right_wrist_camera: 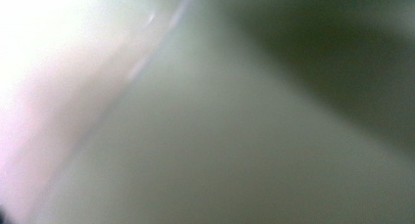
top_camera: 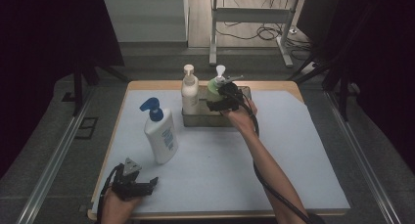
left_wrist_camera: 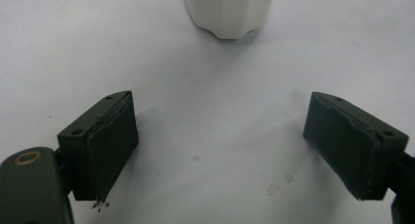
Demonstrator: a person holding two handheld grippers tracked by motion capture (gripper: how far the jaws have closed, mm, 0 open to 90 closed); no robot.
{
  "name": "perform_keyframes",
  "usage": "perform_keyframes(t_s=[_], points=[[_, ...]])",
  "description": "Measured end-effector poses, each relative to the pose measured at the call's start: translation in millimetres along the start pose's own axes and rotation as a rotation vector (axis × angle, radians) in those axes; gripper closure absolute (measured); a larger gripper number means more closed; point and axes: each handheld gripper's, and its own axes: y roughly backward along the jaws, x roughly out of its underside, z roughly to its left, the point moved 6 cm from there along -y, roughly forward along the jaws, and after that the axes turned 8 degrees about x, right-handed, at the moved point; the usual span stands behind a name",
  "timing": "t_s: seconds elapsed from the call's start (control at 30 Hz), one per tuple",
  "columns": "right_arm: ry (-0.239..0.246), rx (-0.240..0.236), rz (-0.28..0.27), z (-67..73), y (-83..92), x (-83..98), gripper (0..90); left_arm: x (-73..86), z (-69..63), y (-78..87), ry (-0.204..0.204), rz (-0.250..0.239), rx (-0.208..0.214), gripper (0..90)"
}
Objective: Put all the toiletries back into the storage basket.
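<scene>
Right tongs: upper middle of the high view, up against the green pump bottle; my own camera on them is a pale green blur (too close to focus), so I cannot tell whether the pads are pressing or just bracketing it.
Green pump bottle: standing in the clear tray at the far middle of the worktop, right of the cream pump bottle that shares the tray.
Left tongs: spread wide with nothing between them, low over the white sheet at the lower left of the high view; the base of the blue-capped lotion bottle sits just ahead.
Risk, grip: if I lift on a shallow or off-centre hold, I judge the smooth round body could slip or swing.
Risk, neighbour: the two bottles stand close together, so a sideways pull could knock the cream one over.
Risk, tray: dragging rather than lifting straight up could catch the wall and shift the whole tray.
</scene>
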Motion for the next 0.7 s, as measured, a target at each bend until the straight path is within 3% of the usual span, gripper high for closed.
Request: perform_keyframes(t_s=[0.4,0.7], points=[[-0.01,0.003,-0.017,-1.5,2.1,2.2,10.7,0.0,0.0,-0.1,0.0,-0.001,0.0,12.3],[0.016,-0.003,-0.027,-1.3,11.1,3.7,6.9,0.0,0.0,-0.1,0.0,-0.001,0.0,12.3]])
